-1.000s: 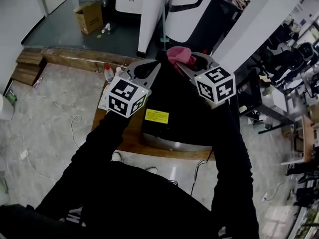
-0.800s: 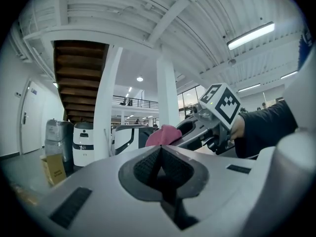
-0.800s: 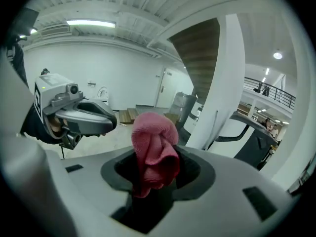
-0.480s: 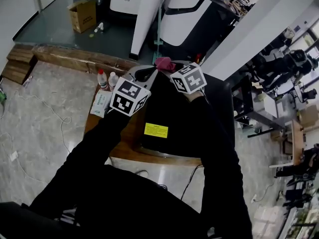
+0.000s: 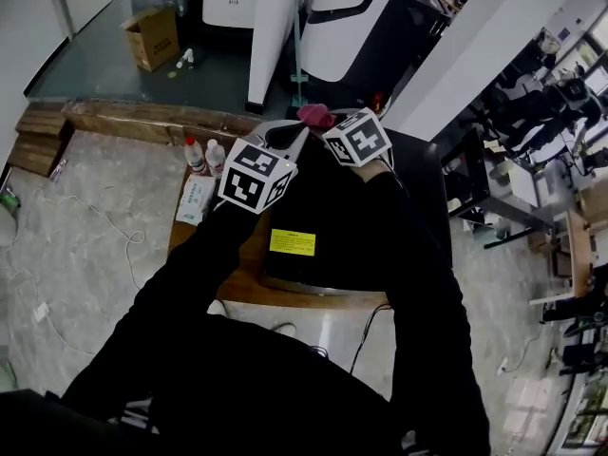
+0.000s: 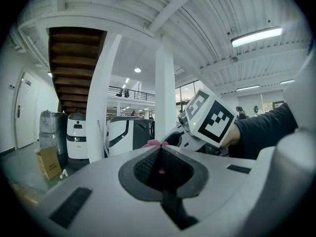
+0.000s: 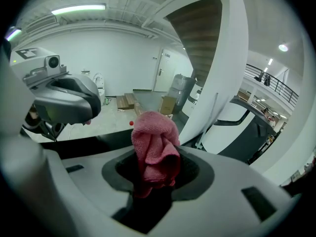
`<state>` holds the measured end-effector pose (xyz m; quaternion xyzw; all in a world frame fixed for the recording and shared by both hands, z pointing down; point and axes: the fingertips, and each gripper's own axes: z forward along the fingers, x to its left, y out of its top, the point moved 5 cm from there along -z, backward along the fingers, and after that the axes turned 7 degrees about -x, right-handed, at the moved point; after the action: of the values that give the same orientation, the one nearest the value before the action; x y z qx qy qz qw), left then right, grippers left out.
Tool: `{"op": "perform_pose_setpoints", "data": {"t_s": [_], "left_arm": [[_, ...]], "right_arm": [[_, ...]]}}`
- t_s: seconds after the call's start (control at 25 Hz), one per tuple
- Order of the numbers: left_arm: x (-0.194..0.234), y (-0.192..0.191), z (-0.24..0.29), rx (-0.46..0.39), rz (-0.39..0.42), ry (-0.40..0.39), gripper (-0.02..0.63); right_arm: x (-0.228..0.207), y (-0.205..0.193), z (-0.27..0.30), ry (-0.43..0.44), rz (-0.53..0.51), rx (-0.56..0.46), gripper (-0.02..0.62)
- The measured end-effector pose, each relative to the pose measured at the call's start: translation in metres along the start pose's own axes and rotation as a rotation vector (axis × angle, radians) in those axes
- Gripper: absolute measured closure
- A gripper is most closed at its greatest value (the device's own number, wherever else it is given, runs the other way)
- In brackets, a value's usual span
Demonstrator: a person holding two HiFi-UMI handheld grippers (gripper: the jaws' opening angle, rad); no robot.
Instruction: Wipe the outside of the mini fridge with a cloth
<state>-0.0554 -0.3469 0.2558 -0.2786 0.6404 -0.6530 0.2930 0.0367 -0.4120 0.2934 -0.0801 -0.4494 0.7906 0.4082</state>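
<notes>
The black mini fridge (image 5: 332,226) with a yellow label (image 5: 292,242) stands on a wooden table (image 5: 237,275) below me. My right gripper (image 5: 324,123) is over the fridge's far top edge, shut on a bunched pink cloth (image 5: 314,115). The cloth (image 7: 154,139) stands up between the right gripper's (image 7: 154,158) jaws in the right gripper view. My left gripper (image 5: 289,134) hangs just left of it, almost touching. In the left gripper view the left gripper (image 6: 159,151) is shut with nothing in it, and the cloth (image 6: 152,143) peeks over its tips.
Two small bottles (image 5: 195,153) and a white packet (image 5: 194,199) sit on the table left of the fridge. A white pillar (image 5: 275,27) rises behind it. A cardboard box (image 5: 152,38) lies on the floor at far left, and cables (image 5: 114,226) trail over the tiles.
The right gripper with the cloth has swung left and now sits close beside the left gripper. The left gripper has barely shifted.
</notes>
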Motion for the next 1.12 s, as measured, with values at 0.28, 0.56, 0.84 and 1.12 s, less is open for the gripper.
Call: {"op": "perform_pose_setpoints", "data": {"t_s": [0.28,0.56,0.84,1.12], "left_arm": [[-0.034,0.029,0.017,-0.001,0.053,-0.014,0.600],[-0.100,0.042,0.052,-0.014,0.022,-0.064,0.600],[-0.155,0.046,0.074,-0.020,0.018,-0.109,0.600],[-0.188,0.042,0.087,-0.024,0.005,-0.134,0.600]], "right_arm": [[-0.037,-0.041,-0.043,-0.056,0.045,0.034,0.437],[-0.073,-0.093,-0.099,-0.121,0.089,0.047,0.437],[-0.113,-0.147,-0.155,-0.202,0.150,0.067,0.437],[-0.150,-0.199,-0.207,-0.284,0.234,0.082,0.437]]}}
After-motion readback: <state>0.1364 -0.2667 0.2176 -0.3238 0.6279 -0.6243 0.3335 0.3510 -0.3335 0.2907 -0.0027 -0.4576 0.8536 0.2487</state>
